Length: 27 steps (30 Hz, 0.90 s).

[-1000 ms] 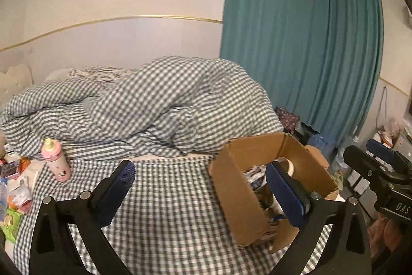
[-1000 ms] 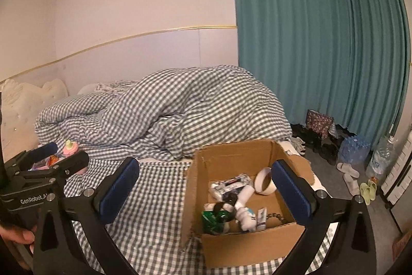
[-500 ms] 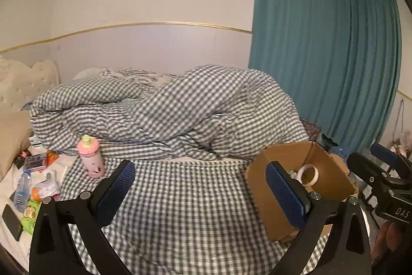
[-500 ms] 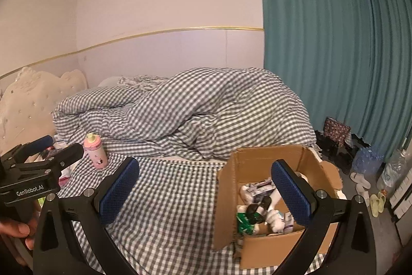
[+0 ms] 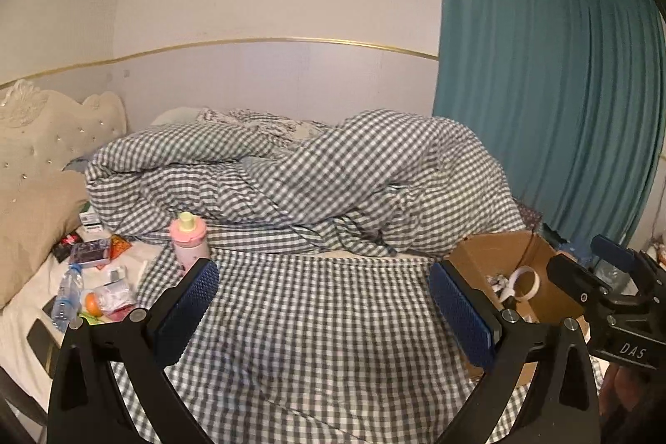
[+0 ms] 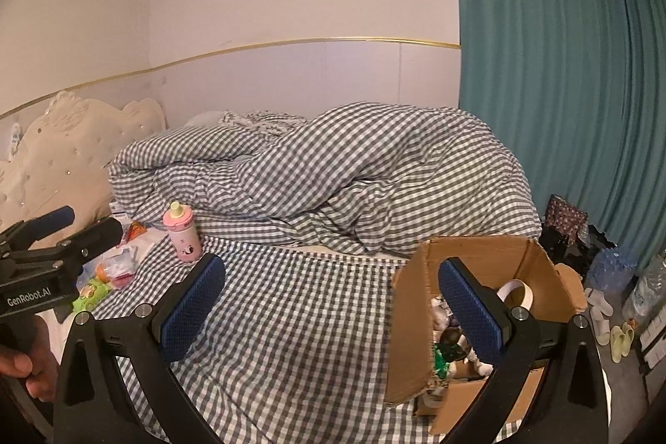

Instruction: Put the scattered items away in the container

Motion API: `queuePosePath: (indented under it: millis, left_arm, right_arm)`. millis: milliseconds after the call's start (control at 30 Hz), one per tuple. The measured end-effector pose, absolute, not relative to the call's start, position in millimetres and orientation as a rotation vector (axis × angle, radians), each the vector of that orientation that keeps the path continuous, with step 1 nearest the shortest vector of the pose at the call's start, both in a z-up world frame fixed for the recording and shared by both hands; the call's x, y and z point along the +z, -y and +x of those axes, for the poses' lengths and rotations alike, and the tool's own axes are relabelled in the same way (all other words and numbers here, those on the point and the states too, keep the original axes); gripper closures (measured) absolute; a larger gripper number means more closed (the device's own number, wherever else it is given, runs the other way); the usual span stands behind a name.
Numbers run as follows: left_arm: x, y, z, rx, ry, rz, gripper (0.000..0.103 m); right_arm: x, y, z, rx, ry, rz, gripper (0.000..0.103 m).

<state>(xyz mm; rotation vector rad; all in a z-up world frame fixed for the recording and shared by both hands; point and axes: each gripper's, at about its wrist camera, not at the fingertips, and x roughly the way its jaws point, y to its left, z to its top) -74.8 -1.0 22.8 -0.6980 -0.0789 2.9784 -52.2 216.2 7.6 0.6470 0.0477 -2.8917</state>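
A brown cardboard box (image 6: 491, 256) stands on the checked sheet at the right, holding a tape roll (image 6: 516, 292) and several small items; it also shows in the left wrist view as the box (image 5: 495, 252). A pink bottle (image 5: 189, 236) stands upright at the left, seen too as the pink bottle (image 6: 181, 231). Scattered packets and a water bottle (image 5: 68, 294) lie on the white sheet beyond it. My left gripper (image 5: 322, 313) is open and empty above the sheet. My right gripper (image 6: 331, 313) is open and empty, its right finger in front of the box.
A crumpled checked duvet (image 5: 316, 177) fills the back of the bed. A cream tufted headboard (image 5: 45, 136) is at the left, a teal curtain (image 6: 562, 78) at the right. Slippers and water bottles (image 6: 612, 319) lie on the floor beside the bed.
Both views have swung left: the box has slid toward the right edge, and the pink bottle and scattered items have come further into view. Both grippers stayed open.
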Motion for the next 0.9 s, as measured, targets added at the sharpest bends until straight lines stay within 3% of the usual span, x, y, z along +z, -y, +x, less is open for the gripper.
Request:
queuePosePath:
  millis: [900]
  left_arm:
    - [23.1,10.0,-71.2,2.995,0.09,-0.728,0.0]
  right_arm:
    - [0.7,-208.7,-61.1,-2.875,-0.063,0.686,0.0]
